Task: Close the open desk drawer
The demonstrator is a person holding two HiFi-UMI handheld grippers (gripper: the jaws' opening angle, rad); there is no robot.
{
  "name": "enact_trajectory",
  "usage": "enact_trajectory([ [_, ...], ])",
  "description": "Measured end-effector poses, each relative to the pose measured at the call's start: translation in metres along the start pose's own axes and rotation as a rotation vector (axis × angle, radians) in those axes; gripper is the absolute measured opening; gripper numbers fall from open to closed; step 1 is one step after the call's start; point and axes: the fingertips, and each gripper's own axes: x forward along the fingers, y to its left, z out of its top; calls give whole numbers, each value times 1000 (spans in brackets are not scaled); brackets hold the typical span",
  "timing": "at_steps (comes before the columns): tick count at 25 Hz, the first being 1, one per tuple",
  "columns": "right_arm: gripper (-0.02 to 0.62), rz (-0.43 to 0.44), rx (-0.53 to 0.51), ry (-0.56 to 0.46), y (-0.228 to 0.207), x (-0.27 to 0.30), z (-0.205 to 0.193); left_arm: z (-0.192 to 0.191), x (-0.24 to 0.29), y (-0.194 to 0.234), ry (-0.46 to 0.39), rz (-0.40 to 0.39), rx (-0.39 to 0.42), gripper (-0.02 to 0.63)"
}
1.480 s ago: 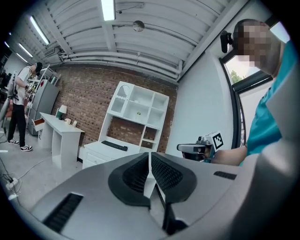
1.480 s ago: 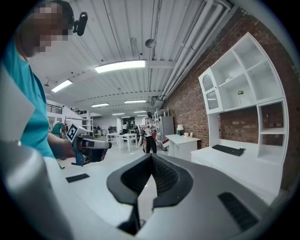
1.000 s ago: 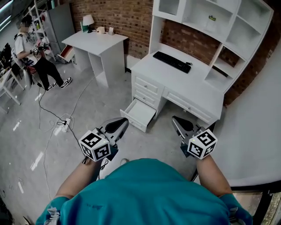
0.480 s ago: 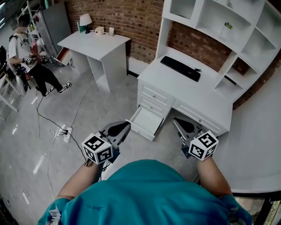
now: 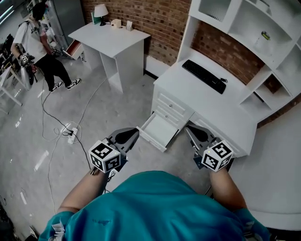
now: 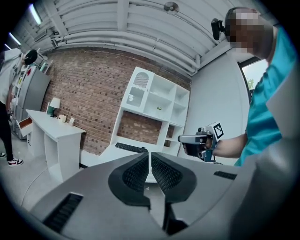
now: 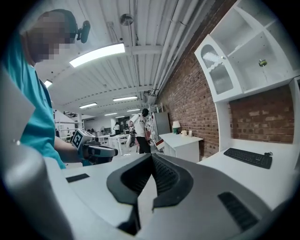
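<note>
The white desk point(image 5: 207, 101) with a shelf hutch stands at the right of the head view. Its lowest left drawer point(image 5: 157, 131) is pulled out and looks empty. My left gripper point(image 5: 133, 132) hovers just left of the drawer's front, jaws shut with nothing between them. On the other side, my right gripper point(image 5: 188, 127) hangs near the desk's front edge, also shut and empty. In the left gripper view the closed jaws point(image 6: 150, 157) point toward the desk, and the right gripper point(image 6: 194, 139) shows beyond them. The right gripper view has its shut jaws point(image 7: 151, 159) and the left gripper point(image 7: 96, 150) in sight.
A black keyboard point(image 5: 204, 75) lies on the desk top. A small white table point(image 5: 110, 35) with a lamp point(image 5: 100, 10) stands at the back left. A power strip point(image 5: 70, 132) and cables lie on the grey floor. A person point(image 5: 37, 47) stands far left.
The view has closed in on the desk, so the open drawer now lies between the two grippers. Both grippers stay shut. The person at far left has shifted.
</note>
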Motion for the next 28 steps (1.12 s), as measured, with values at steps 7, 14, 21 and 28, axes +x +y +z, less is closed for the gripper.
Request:
enact_trajectory([
  [7, 21, 169, -61, 12, -83, -2, -8, -23, 74, -6, 4, 170, -15, 28],
  [14, 21, 273, -72, 52, -133, 27, -19, -65, 103, 1, 32, 315, -75, 29],
  [21, 21, 166, -48, 15, -113, 86, -38, -114, 56, 69, 79, 290, -72, 29],
  [28, 21, 96, -15, 60, -110, 127, -75, -163, 44, 116, 168, 274, -105, 29],
])
